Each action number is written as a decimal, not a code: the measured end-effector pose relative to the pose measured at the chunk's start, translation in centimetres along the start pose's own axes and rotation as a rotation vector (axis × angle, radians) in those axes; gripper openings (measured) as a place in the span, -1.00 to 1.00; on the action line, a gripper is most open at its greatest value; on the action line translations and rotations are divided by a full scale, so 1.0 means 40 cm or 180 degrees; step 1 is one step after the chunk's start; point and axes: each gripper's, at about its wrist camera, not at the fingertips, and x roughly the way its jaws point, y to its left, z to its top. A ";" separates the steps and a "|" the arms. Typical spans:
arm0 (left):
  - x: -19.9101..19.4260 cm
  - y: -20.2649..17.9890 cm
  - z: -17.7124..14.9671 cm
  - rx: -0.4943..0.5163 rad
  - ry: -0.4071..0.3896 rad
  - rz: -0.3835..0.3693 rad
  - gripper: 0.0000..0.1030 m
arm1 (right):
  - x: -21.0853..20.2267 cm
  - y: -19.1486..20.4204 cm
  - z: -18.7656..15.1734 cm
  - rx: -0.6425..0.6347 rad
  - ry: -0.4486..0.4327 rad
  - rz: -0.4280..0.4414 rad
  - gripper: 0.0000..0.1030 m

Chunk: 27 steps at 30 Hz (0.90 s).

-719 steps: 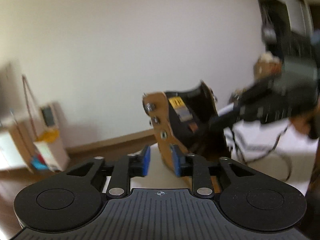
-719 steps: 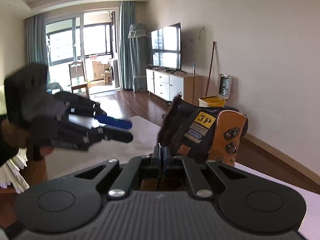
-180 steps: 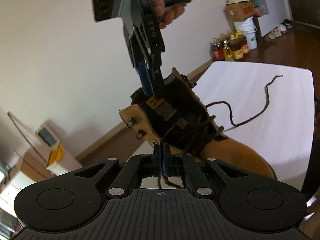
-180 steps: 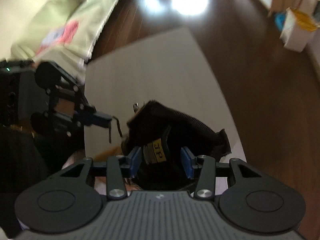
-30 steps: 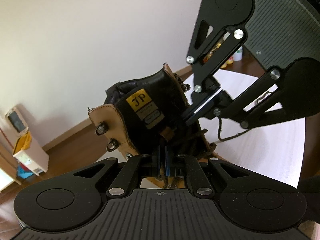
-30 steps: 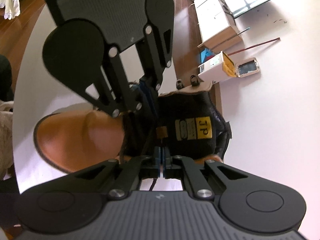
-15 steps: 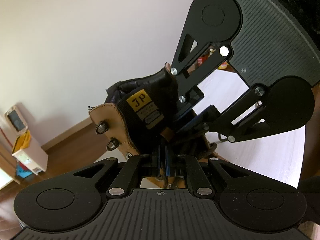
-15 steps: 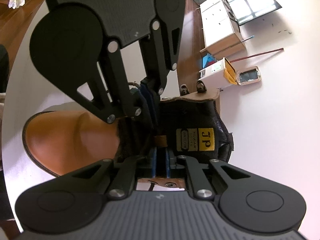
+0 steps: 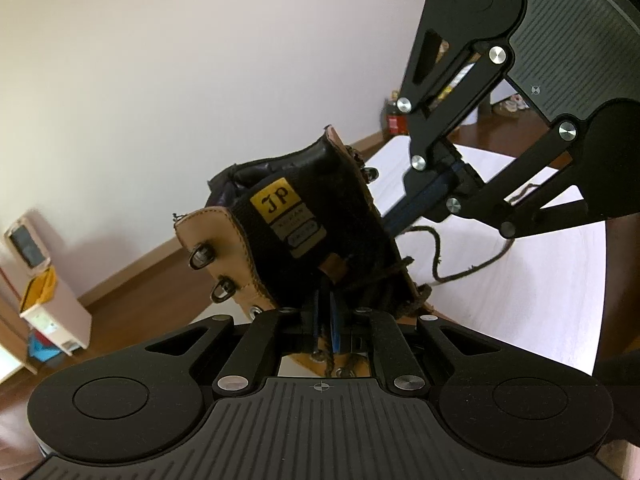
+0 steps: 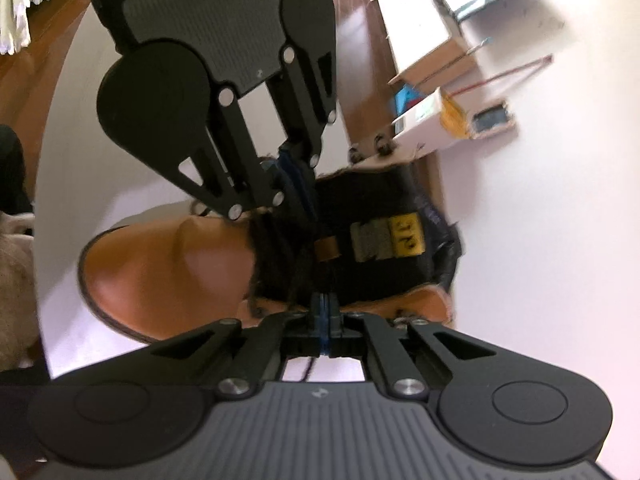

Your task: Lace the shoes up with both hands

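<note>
Both tongs pinch the lace: left tongs [image 9: 325,312], right tongs [image 10: 325,312]. Uneven pulling may tip the boot [image 10: 168,272] or slip the lace [image 9: 436,256].

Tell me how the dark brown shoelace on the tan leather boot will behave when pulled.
The dark brown shoelace is probably floppy: its loose run curls in slack loops on the white table. It looks rough and fuzzy, so it likely drags through the eyelets rather than slipping. The tan leather boot looks bulky, yet a hard tug may shift it.
</note>
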 end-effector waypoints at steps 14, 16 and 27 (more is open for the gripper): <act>-0.006 0.014 -0.019 -0.0286 -0.0011 -0.0065 -0.85 | 0.050 0.038 0.015 -0.0349 -0.0037 -0.0162 -0.91; -0.002 0.013 -0.020 -0.0275 -0.0014 -0.0069 -0.85 | 0.054 0.030 0.016 -0.0247 -0.0034 -0.0118 -0.97; 0.026 0.011 -0.014 -0.0235 -0.0029 -0.0122 -0.84 | 0.010 0.008 -0.001 0.0062 0.0016 0.0018 -0.99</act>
